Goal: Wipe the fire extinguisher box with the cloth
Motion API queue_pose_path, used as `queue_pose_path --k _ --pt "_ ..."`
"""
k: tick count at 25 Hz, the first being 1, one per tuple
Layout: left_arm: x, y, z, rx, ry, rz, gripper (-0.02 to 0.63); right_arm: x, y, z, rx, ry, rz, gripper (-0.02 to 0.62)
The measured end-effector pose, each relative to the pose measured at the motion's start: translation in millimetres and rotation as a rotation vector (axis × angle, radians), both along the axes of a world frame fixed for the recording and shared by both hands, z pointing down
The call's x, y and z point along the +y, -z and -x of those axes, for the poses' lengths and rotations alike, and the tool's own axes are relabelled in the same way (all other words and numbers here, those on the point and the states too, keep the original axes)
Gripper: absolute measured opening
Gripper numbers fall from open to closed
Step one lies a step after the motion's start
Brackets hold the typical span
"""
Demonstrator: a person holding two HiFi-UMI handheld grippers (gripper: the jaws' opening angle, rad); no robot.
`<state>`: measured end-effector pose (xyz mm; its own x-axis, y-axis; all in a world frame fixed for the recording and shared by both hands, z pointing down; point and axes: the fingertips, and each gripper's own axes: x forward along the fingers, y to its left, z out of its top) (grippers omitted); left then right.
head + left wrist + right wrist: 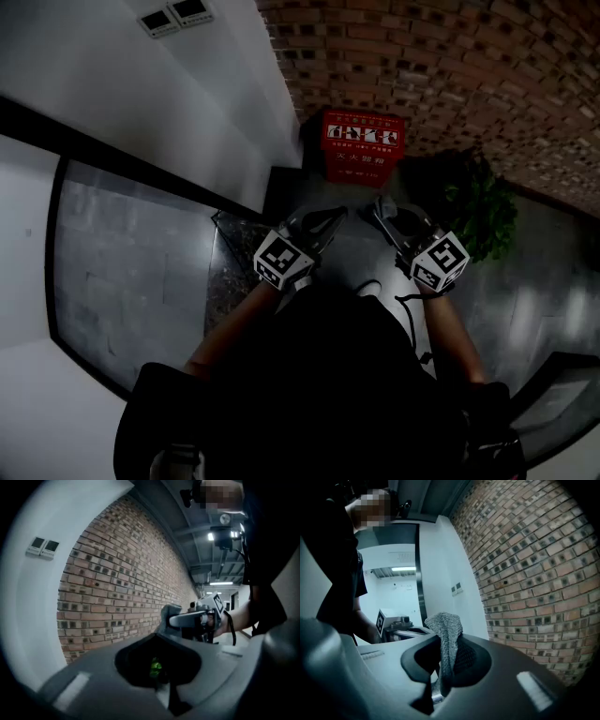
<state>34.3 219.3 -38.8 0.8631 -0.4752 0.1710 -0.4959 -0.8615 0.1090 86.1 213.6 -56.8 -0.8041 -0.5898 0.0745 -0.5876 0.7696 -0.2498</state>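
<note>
The red fire extinguisher box (364, 145) stands on the floor against the brick wall, ahead of both grippers. My right gripper (382, 210) is shut on a grey knitted cloth (446, 637), which sticks up from between its jaws (443, 665). The left gripper view shows that cloth (170, 614) too, at the tip of the right gripper (174, 620). My left gripper (330, 220) is held beside the right one, its jaws (159, 663) together with nothing in them. Both are held in the air, short of the box and not touching it.
A brick wall (450, 66) runs behind the box and meets a white wall (122, 84) with two small panels (176, 15). A dark green plant (480, 214) stands to the right of the box. The floor (131, 272) is of glossy grey tile.
</note>
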Motion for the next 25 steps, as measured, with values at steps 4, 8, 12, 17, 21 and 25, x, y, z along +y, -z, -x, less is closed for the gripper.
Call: queue_pose_path --k 4,8,12,17,21,25 --pt "-25.5 -23.5 -18.8 -0.025 0.026 -0.009 -0.005 -24.0 -31.2 -9.1 0.071 0.029 0.031 0.035" --pt "-58.0 -44.8 -15.4 -0.007 0.084 0.019 -0.005 -50.5 -56.6 -1.9 0.081 0.052 0.065 0.035" --pt "-104.6 -69.9 3.7 -0.001 0.095 0.033 -0.005 -94.2 -87.9 21.5 0.117 0.064 0.117 0.035" --pt "-177.8 -106.3 40.6 -0.002 0.082 0.059 -0.005 -167.7 -139.2 55.2 0.221 0.040 0.177 0.035" --pt "-229.1 -138.2 59.3 -0.021 0.041 0.081 -0.005 -232.5 -174.7 73.6 0.241 -0.008 0.216 0.035" --pt "-271.2 -171.4 64.7 -0.025 0.028 0.123 -0.005 -294.3 -220.0 86.6 0.266 -0.021 0.248 0.035"
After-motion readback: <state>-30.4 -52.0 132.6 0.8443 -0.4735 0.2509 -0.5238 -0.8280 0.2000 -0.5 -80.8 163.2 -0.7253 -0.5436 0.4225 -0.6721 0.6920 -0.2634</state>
